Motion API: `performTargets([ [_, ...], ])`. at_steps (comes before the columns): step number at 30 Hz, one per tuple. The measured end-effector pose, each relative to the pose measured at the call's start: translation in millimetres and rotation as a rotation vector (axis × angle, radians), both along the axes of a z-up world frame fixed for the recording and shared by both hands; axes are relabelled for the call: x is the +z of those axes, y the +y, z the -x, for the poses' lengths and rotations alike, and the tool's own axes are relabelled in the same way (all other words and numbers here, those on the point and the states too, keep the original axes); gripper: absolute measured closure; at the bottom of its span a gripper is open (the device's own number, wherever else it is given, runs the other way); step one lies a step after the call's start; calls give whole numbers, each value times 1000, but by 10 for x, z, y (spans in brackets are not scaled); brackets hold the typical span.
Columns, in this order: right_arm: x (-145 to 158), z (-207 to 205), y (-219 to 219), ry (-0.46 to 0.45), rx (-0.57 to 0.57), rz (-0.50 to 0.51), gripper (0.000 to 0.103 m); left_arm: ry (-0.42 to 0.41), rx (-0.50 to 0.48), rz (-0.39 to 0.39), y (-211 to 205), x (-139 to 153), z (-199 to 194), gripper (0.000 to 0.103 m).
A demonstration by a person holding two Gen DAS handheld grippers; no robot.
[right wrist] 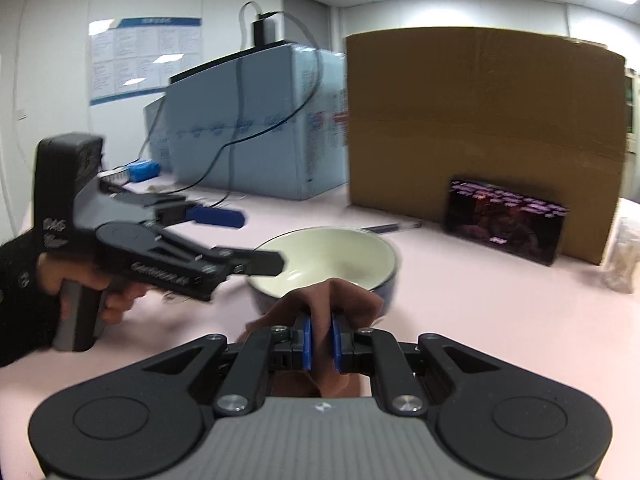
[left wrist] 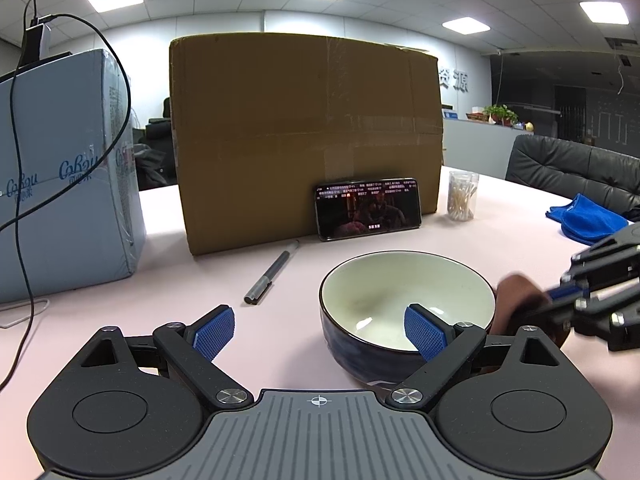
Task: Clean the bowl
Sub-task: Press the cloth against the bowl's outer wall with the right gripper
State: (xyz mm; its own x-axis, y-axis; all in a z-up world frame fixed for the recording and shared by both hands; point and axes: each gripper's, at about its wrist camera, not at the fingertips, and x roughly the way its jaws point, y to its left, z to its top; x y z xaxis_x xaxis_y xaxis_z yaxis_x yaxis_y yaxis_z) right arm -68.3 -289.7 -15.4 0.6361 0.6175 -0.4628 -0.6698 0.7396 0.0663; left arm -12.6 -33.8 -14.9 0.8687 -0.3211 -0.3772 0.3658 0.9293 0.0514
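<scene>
Left wrist view runs, from the left, past a pale blue carton (left wrist: 68, 184) with a black cable (left wrist: 120, 80) draped over it, a tall cardboard box (left wrist: 304, 132) with a phone (left wrist: 368, 208) leaning on its front, and a grey pen (left wrist: 272, 272) lying on the pink table (left wrist: 120, 320). The left gripper (left wrist: 320, 332) is level and low over the table, jaws spread wide, its right pad over the near rim of the blue-walled, cream-lined bowl (left wrist: 408, 300) that stands upright on the table. Behind the bowl are a jar of cotton swabs (left wrist: 462, 196) and a blue cloth (left wrist: 588, 220). Right wrist view shows the right gripper (right wrist: 321, 340) pinching a brown rag (right wrist: 340, 296) between closed pads, at the bowl's near side.
</scene>
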Motion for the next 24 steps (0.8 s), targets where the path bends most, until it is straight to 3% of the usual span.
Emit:
performTargets([
  [4,29,42,61,-10,44,1,91,1,0,2,2,1,-3,9],
  [11,59,-29,-34,-25,-37,22,91,-1,-3,2,3,2,1,9],
  [19,21,31,55,-6,31,10,91,-1,-2,3,-1,-2,12,9],
  [24,27,9,37,-15,6,19,91,-4,-2,2,5,-1,1,9],
])
